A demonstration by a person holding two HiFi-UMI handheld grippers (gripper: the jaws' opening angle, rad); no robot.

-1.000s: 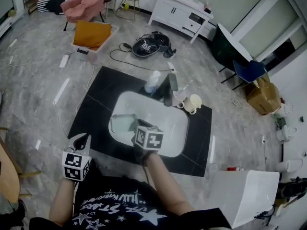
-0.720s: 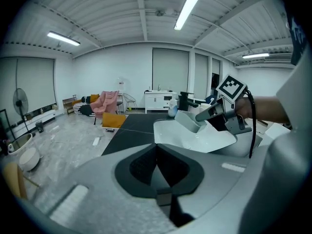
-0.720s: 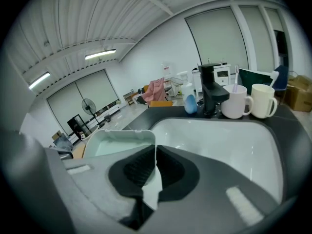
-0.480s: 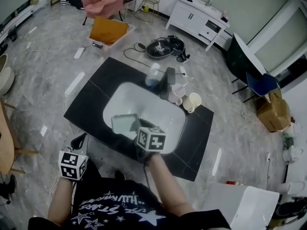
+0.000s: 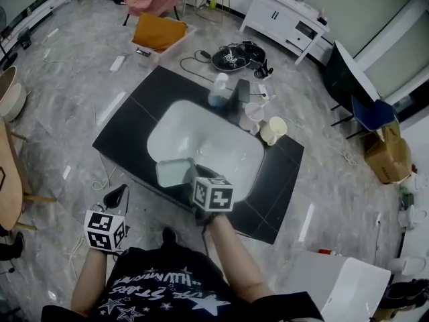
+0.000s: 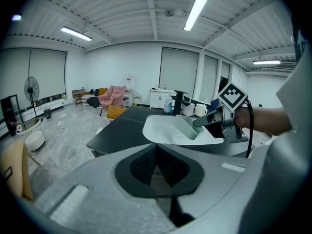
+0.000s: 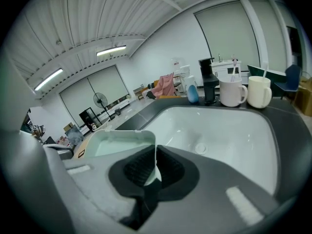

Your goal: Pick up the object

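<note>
Pale-green tray between right fingers

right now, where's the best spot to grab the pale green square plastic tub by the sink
The pale green square plastic tub is open-topped with thin upright walls: pinch one wall over the rim, one jaw inside, one outside, from the person's side. The right gripper grips just so.

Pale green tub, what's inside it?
The tub looks empty: only its bare pale floor shows. The right gripper, clamped on its wall, covers the near corner.
</note>
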